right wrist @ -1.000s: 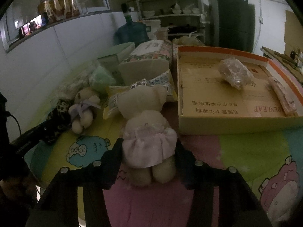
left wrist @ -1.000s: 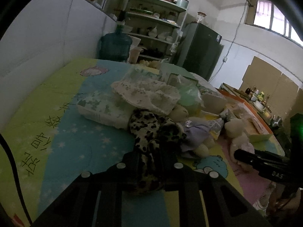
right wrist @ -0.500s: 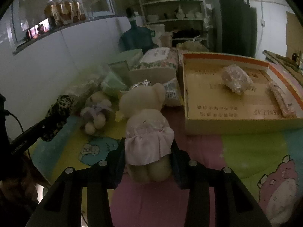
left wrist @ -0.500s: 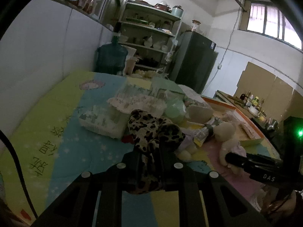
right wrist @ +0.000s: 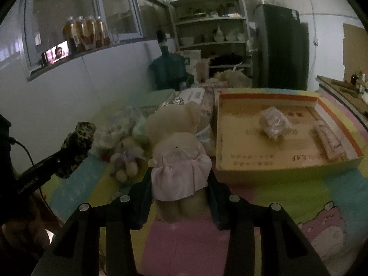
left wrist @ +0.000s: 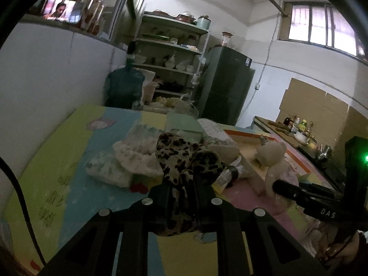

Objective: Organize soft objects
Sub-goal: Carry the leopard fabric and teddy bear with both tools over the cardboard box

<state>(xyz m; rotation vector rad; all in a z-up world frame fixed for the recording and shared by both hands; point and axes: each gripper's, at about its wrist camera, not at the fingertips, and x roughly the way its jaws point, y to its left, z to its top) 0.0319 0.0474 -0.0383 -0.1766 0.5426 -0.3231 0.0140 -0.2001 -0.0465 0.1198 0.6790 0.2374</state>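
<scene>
Both grippers, left and right, have risen, tilted downward.

The left tool is showing a matte black frame splaying into angular struts, with four round silver screws sitting along its top edge. A thin black cable is curving down left of that frame. The right tool is wearing the same black build and the same row of four silver screws. Right of the left tool's frame, its long black finger is carrying pale lettering, perhaps "DAS", below a green light.
</scene>
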